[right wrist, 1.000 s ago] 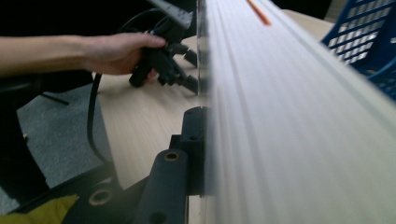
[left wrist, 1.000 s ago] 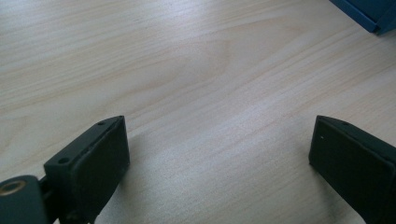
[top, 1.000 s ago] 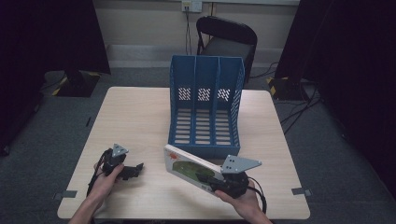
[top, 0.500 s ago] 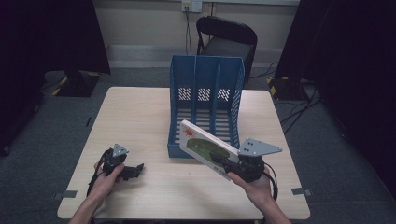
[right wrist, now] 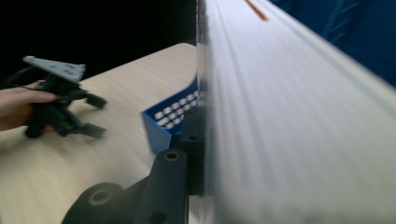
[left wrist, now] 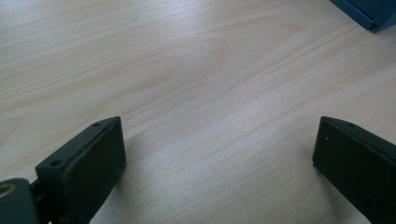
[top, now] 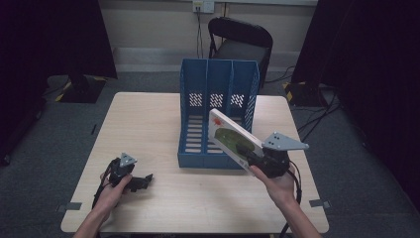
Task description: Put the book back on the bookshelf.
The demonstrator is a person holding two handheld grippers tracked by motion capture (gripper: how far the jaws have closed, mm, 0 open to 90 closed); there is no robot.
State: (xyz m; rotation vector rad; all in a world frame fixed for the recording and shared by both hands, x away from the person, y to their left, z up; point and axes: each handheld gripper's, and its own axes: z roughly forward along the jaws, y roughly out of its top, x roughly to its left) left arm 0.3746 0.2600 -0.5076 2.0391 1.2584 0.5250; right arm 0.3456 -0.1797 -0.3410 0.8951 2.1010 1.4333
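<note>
My right gripper [top: 250, 152] is shut on a thin white book [top: 232, 138] with a green and red cover picture. It holds the book tilted in the air at the front right corner of the blue three-slot file rack [top: 218, 82]. In the right gripper view the book [right wrist: 299, 116] is a blurred white slab against one black jaw, with the rack's front lip [right wrist: 170, 119] behind. My left gripper [top: 142, 181] rests low on the table at the front left, open, with bare wood between its jaws [left wrist: 219, 154].
The wooden table [top: 148, 124] has bare room to the left of the rack. A black chair [top: 240, 42] stands behind the table's far edge. Cables lie on the grey floor at the right.
My right gripper has carried the book up and away from the table's front, toward the rack's right side, tilting it steeper. The left gripper has stayed in place.
</note>
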